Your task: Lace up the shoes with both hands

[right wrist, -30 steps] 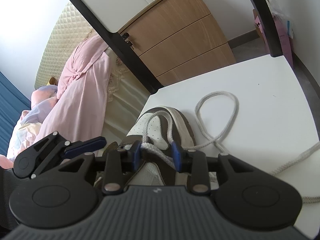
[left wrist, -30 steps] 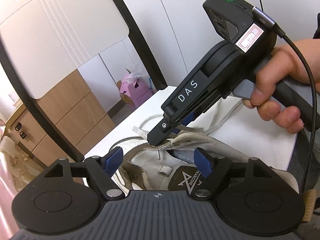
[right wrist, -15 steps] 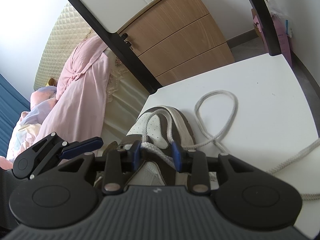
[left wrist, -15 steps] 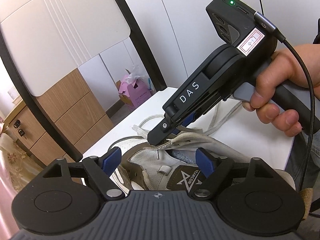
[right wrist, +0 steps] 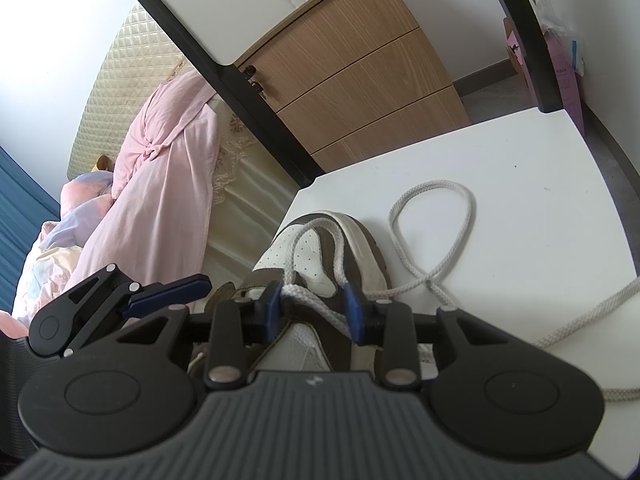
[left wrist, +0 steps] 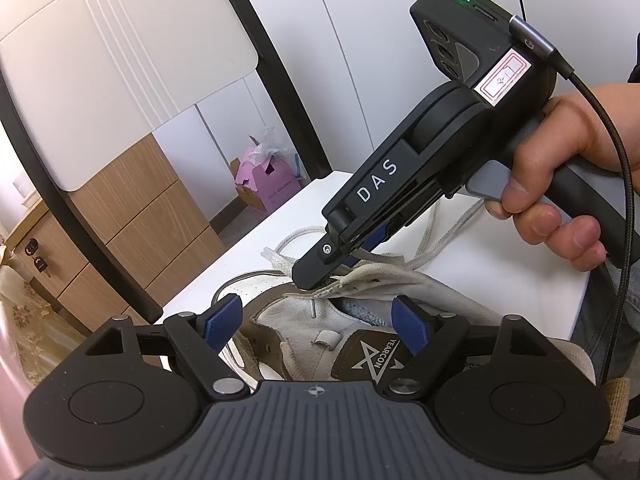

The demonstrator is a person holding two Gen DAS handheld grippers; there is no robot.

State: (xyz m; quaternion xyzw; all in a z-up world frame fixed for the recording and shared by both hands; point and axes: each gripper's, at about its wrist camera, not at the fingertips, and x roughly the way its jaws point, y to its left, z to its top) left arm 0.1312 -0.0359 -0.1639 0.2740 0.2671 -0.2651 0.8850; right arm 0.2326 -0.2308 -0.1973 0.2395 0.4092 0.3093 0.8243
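Observation:
A white and brown shoe (right wrist: 316,256) lies on the white table (right wrist: 520,200), toe pointing away in the right wrist view. Its white shoelace (right wrist: 310,300) loops over the toe and crosses between the blue pads (right wrist: 274,310) of my right gripper (right wrist: 314,312), which is narrowed onto that crossing. In the left wrist view the right gripper (left wrist: 320,276), held by a hand (left wrist: 560,200), presses its tip on the shoe's eyelet flap (left wrist: 384,276). My left gripper (left wrist: 316,320) stands open just above the tongue (left wrist: 304,332), nothing between its fingers.
Slack shoelace (right wrist: 436,216) lies in a loop on the table to the right of the shoe. A black bed-frame post (left wrist: 100,240) and wooden drawers (right wrist: 360,80) stand beyond the table edge. A pink box (left wrist: 268,184) sits on the floor. Pink bedding (right wrist: 160,184) is at left.
Hardly anything has moved. The right gripper stays at the shoe's front eyelets, and the left gripper has only drifted slightly while staying open.

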